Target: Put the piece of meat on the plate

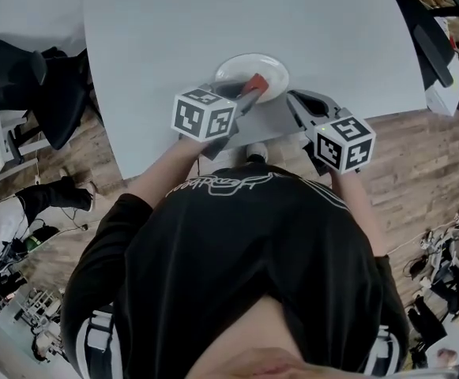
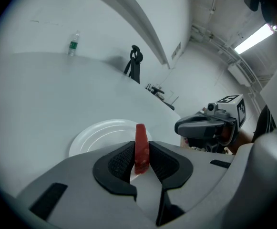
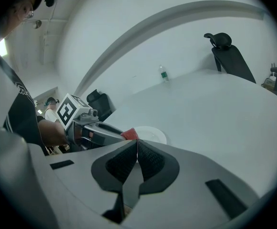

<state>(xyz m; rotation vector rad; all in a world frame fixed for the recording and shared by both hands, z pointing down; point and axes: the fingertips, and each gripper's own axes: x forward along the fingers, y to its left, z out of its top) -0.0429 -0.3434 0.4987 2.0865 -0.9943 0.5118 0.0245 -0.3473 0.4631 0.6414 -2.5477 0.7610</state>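
Near the middle of the head view, we see our left hand-held gripper point(image 1: 249, 89) squeezing the piece of meat point(image 1: 256, 83). Its jaws are only a little way apart, and the red meat fills the gap. In the left gripper view the meat stands up on its thin edge between the two black pads, and its top pokes out past the tips.

We see the meat hanging over the lower part of the white plate point(image 1: 245, 61). We cannot tell if it touches the plate. In the left gripper view the plate shows past the jaws and a bit to the left.

Our right hand-held gripper point(image 1: 300, 101) is just beside the plate, at its lower right in the head view. Its jaws are pressed together with nothing in them. The two hand-held grippers are close, but they do not touch.

We see the plate sitting near the front edge of the desk point(image 1: 213, 22). That edge runs just below the plate in the head view, and the wooden floor shows under it. Above the plate, the pale desk top spreads out wide to the top of the frame. A small bottle point(image 2: 73, 43) stands far off at the back edge, in the upper left of the left gripper view. A dark chair point(image 2: 134, 63) stands behind that edge too.
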